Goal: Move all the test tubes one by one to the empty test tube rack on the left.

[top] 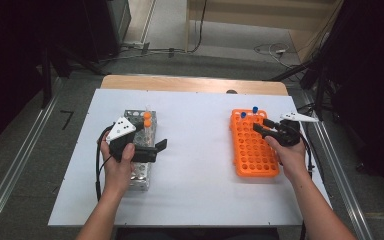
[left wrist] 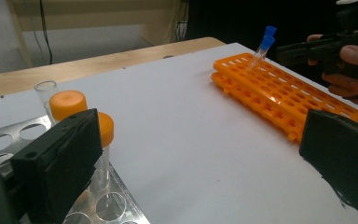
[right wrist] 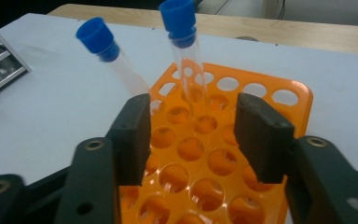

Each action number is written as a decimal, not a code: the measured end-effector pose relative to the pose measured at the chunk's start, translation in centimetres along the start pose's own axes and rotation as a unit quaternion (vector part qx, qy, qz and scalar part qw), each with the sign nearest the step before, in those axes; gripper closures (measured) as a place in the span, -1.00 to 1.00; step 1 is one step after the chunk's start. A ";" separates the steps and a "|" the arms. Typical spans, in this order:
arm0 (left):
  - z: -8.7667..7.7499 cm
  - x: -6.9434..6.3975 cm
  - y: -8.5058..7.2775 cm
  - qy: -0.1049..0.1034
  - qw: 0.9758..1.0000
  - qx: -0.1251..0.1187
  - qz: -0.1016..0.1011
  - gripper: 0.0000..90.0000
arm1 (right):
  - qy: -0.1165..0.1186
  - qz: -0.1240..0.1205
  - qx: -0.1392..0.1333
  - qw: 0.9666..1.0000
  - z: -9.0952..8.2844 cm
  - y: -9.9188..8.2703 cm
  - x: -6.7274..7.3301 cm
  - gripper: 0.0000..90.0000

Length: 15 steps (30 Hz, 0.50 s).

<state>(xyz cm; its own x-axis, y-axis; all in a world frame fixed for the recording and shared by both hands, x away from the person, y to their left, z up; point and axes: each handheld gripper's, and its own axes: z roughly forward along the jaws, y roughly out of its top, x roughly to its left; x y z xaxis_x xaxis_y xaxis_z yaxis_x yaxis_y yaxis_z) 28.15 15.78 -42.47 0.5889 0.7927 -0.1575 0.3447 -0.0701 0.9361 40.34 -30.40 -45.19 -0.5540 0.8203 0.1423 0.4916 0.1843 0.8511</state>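
An orange tube rack (top: pixel 252 145) lies on the right of the white table. Two clear tubes with blue caps (top: pixel 243 115) (top: pixel 255 109) stand tilted in its far holes. My right gripper (top: pixel 261 125) hovers over the rack's far half. In the right gripper view its jaws (right wrist: pixel 193 126) stand partly apart with nothing between them, just short of the two tubes (right wrist: pixel 98 37) (right wrist: pixel 182 23). On the left, my left gripper (top: pixel 160 147) rests wide open over a metal rack (top: pixel 137 175) holding two orange-capped tubes (top: pixel 147 119). Its jaws (left wrist: pixel 200 140) are empty.
A clear tube with no cap (left wrist: pixel 45 91) stands in the metal rack (left wrist: pixel 9 137) behind the orange caps (left wrist: pixel 68 103). White table surface (top: pixel 200 150) stretches between the two racks. A wooden strip (top: pixel 190 84) runs along the table's far edge.
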 end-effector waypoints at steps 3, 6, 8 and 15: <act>0.0 0.1 0.0 -0.004 1.000 0.001 -0.004 -1.00 | 0.000 -0.002 0.010 1.000 0.8 0.4 -0.4 0.12; 0.0 0.1 0.0 -0.006 1.000 0.002 -0.004 -1.00 | 0.002 -0.001 0.015 1.000 1.6 0.7 -0.7 0.21; 0.0 0.1 -0.1 -0.006 1.000 0.003 -0.004 -1.00 | 0.005 -0.001 0.015 1.000 1.9 0.9 -0.8 0.25; 0.2 0.1 -0.2 -0.011 1.000 0.002 -0.007 -1.00 | 0.012 -0.005 0.033 0.999 2.8 1.5 -0.8 0.35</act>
<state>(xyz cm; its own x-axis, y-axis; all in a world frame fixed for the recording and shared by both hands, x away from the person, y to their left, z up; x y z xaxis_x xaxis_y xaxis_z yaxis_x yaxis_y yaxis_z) 28.26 15.73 -42.70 0.6009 0.7795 -0.1770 0.3550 -0.0618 0.9328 43.44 -29.27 -45.43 -0.5742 0.8055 0.1465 0.5285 0.2280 0.8177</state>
